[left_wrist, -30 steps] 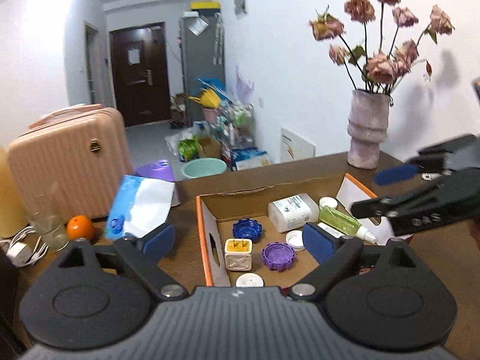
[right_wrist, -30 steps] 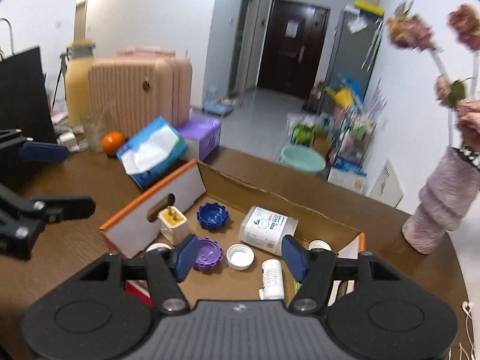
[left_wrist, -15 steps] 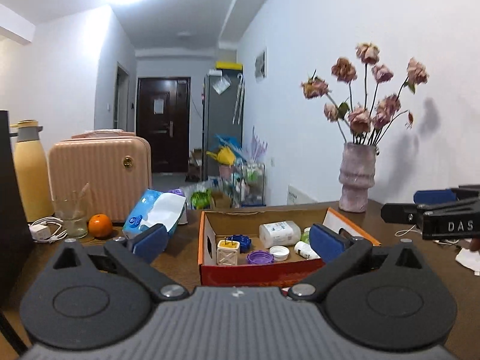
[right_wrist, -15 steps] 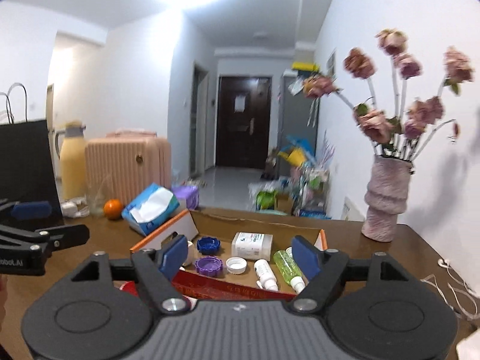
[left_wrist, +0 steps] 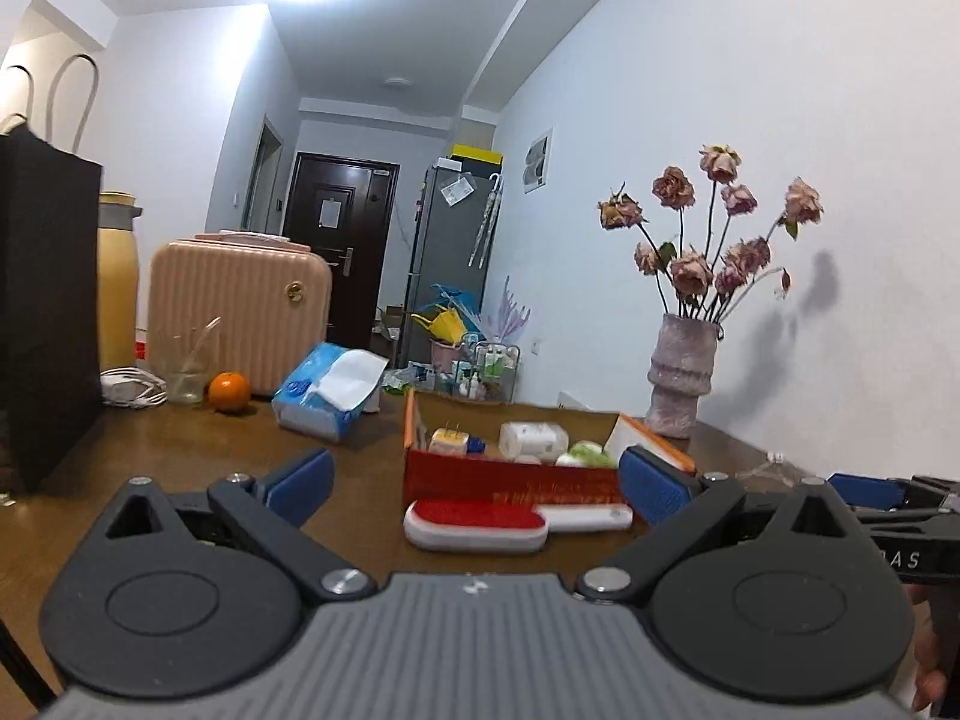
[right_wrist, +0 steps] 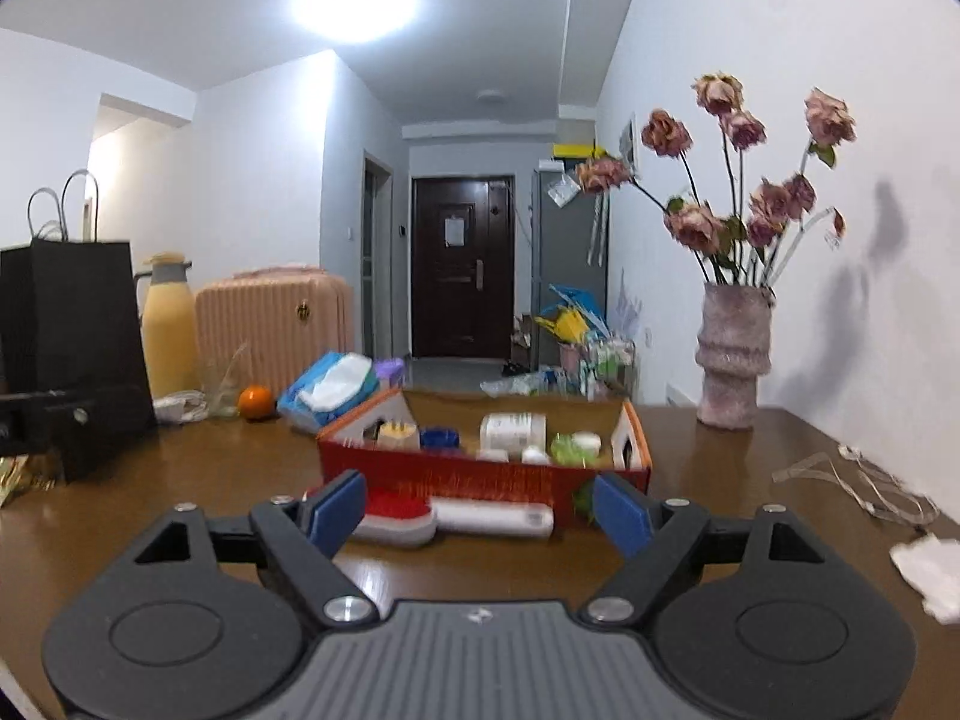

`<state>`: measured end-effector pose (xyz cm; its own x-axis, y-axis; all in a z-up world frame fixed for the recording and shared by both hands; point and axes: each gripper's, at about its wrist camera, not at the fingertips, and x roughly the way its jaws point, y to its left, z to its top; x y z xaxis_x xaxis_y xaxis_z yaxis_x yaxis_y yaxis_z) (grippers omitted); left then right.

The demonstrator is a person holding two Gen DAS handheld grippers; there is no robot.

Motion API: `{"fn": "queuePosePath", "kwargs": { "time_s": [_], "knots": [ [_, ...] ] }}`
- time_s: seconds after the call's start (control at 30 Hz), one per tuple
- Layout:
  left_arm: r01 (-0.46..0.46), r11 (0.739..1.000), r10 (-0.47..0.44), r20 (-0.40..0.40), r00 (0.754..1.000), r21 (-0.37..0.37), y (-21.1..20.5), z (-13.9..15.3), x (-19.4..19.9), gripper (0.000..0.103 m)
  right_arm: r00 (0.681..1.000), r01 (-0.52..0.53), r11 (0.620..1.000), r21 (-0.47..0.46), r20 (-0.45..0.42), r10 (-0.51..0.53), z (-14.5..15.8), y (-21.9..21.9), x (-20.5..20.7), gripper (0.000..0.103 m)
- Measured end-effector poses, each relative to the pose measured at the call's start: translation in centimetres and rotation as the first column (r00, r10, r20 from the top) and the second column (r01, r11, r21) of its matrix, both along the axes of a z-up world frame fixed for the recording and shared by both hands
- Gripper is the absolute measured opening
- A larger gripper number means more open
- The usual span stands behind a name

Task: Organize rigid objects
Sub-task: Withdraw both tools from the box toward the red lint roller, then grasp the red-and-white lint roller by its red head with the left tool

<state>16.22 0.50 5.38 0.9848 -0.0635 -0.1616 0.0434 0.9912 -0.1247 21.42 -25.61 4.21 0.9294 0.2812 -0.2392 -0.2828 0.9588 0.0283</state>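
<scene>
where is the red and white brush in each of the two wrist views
Left wrist view: the flat red and white plastic brush lies low in the centre, on the brown wooden table just in front of the red cardboard box.
Right wrist view: the same brush lies low, left of centre, against the box front.
Shared landmark: the pale pink ribbed vase of dried roses, right of the box in both views.

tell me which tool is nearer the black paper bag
Left. The black paper bag stands close by the left tool, on its left; the right tool is farther right, seeing the left tool in front of the bag.
</scene>
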Motion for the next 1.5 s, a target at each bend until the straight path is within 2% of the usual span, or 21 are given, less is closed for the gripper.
{"fn": "queuePosePath", "kwargs": {
  "time_s": [0.17,0.33,0.53,0.7,0.9,1.07,1.2,1.33,1.4,1.5],
  "knots": [
    [-0.01,0.995,0.012,-0.014,1.0,0.096,-0.4,-2.1,-5.4,0.103,1.0,0.023,1.0,0.019,-0.022,-0.022,-1.4,-0.3,-5.0,0.087],
    [-0.045,0.998,0.048,-0.09,0.995,0.035,-0.2,-4.0,-6.6,0.103,0.998,0.059,0.998,0.038,-0.029,-0.058,-3.1,-1.1,-9.0,0.091],
    [-0.042,0.999,0.046,-0.112,0.993,0.034,-0.2,-4.8,-5.8,0.103,0.992,0.106,0.993,0.045,-0.076,-0.102,-4.5,-2.0,-8.7,0.091],
    [-0.062,0.997,0.066,-0.149,0.987,0.036,0.1,-5.2,-4.1,0.103,0.99,0.104,0.994,0.038,-0.095,-0.1,-4.9,-1.7,-7.2,0.09],
    [-0.055,0.998,0.061,-0.21,0.976,0.034,0.4,-4.8,0.6,0.103,0.983,0.095,0.995,0.034,-0.162,-0.088,-5.0,-1.8,-3.4,0.083],
    [-0.015,1.0,0.016,-0.283,0.959,0.006,1.0,-4.2,6.4,0.101,0.972,0.09,0.995,0.053,-0.224,-0.076,-4.5,-2.4,2.0,0.072],
    [-0.014,1.0,0.016,-0.333,0.943,0.008,1.5,-4.1,11.2,0.09,0.96,0.069,0.996,0.054,-0.276,-0.051,-4.2,-2.9,6.9,0.056],
    [0.012,1.0,-0.009,-0.387,0.922,0.005,2.3,-4.5,15.9,0.082,0.941,0.05,0.995,0.09,-0.339,-0.017,-4.4,-3.9,12.2,0.052],
    [0.022,1.0,-0.022,-0.416,0.909,-0.006,2.5,-4.7,18.2,0.078,0.927,0.035,0.993,0.11,-0.374,0.009,-4.6,-4.3,14.9,0.044],
    [0.042,0.999,-0.049,-0.448,0.893,-0.025,2.7,-5.2,21.2,0.074,0.909,0.024,0.989,0.146,-0.416,0.039,-5.1,-4.4,18.8,0.038]
  ]
}}
